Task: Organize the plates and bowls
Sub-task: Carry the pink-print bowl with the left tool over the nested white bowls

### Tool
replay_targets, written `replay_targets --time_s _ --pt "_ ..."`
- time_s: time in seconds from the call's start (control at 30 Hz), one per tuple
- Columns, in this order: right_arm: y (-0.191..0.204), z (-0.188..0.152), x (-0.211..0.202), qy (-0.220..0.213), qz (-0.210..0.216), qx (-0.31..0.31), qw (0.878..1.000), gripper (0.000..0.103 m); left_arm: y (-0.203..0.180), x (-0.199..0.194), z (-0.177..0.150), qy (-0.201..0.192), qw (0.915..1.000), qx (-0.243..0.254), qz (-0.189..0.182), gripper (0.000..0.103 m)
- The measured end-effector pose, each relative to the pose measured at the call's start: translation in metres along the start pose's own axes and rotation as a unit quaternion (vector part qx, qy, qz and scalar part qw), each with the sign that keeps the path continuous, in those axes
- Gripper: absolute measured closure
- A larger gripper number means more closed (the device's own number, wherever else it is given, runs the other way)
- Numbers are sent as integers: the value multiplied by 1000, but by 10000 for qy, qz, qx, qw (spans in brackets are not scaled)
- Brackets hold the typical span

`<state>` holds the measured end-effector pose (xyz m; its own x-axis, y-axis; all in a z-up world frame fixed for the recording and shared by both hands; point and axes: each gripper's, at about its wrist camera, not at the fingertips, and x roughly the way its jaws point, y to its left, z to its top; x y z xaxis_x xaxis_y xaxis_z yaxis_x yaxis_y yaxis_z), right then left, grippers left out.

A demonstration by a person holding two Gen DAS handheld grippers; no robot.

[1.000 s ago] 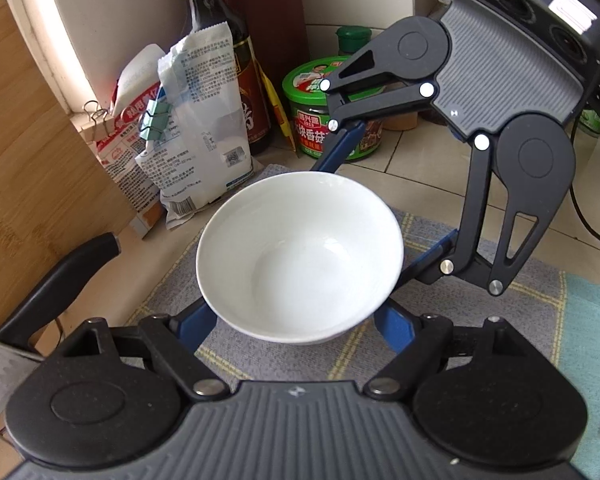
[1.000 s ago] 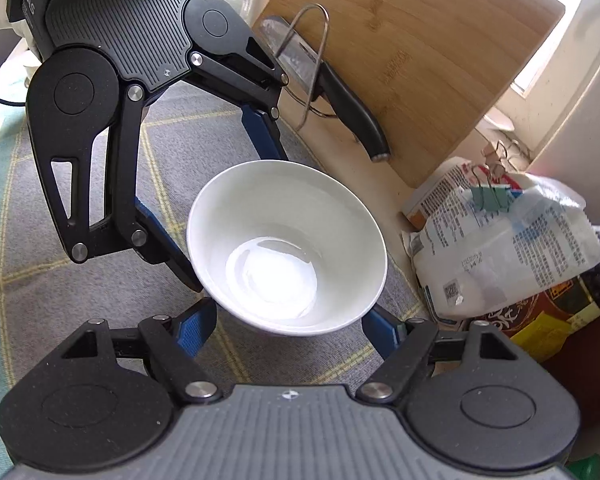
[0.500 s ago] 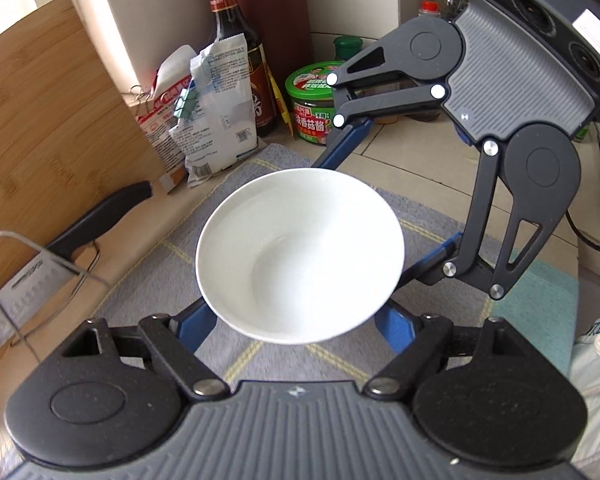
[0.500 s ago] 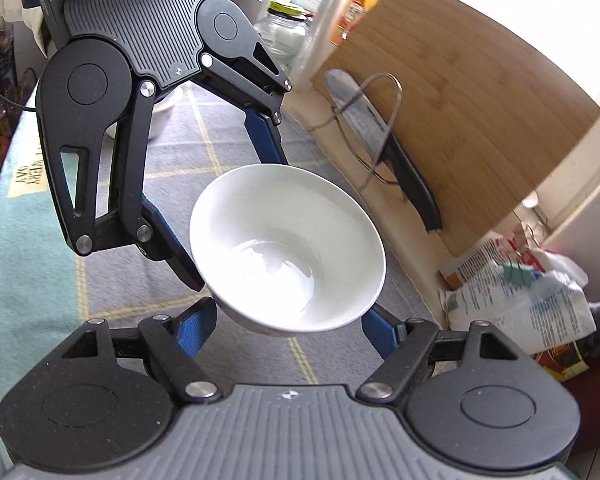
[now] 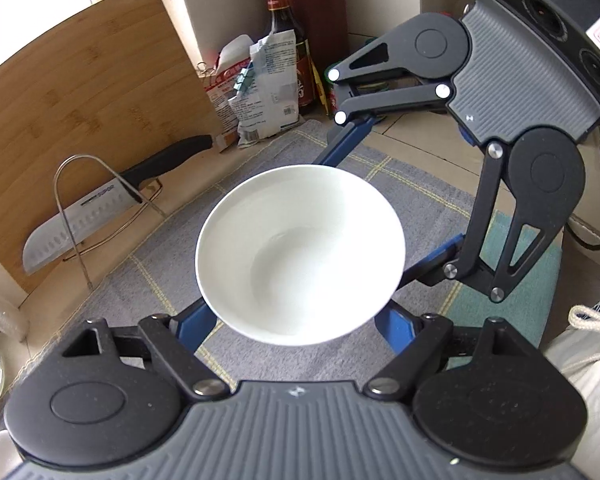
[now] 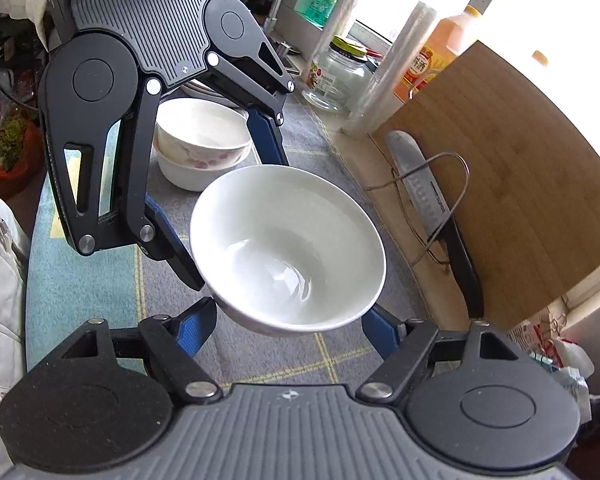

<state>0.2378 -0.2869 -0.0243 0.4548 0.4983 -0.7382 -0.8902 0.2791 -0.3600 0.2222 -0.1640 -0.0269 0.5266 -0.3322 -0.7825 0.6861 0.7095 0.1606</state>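
A plain white bowl (image 5: 300,252) (image 6: 288,248) hangs upright above the grey mat, carried by both grippers from opposite sides. My left gripper (image 5: 296,316) (image 6: 220,192) is shut on it, blue fingers (image 5: 196,324) pressing its near flanks. From the far side my right gripper (image 6: 288,320) (image 5: 392,200) is shut on the same bowl, and its fingers (image 6: 380,330) clamp the lower wall. Two stacked bowls with a pink pattern (image 6: 202,140) stand on the mat beyond the held bowl, partly behind the left gripper.
A wooden cutting board (image 5: 80,108) (image 6: 512,184) leans along the counter's edge. In front of it a knife (image 5: 100,208) (image 6: 424,196) rests in a wire rack. Snack bags (image 5: 260,92) and a sauce bottle (image 5: 284,40) stand at one end. A glass jar (image 6: 336,76) stands at the other.
Both grippers carried the bowl along the counter and slightly up, away from the bags and sauce bottle. The knife rack came fully into view. The stacked bowls appeared.
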Motion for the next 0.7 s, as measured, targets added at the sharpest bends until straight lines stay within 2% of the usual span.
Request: replay_targets --time_s 0.4,0.7 --pt "28 70 24 -292 194 -498 9981 20 34 -51 -50 22 9980 -339 535 18" --pt "41 110 52 -409 473 -765 9951 20 56 -69 -79 134 9943 -650 840 18"
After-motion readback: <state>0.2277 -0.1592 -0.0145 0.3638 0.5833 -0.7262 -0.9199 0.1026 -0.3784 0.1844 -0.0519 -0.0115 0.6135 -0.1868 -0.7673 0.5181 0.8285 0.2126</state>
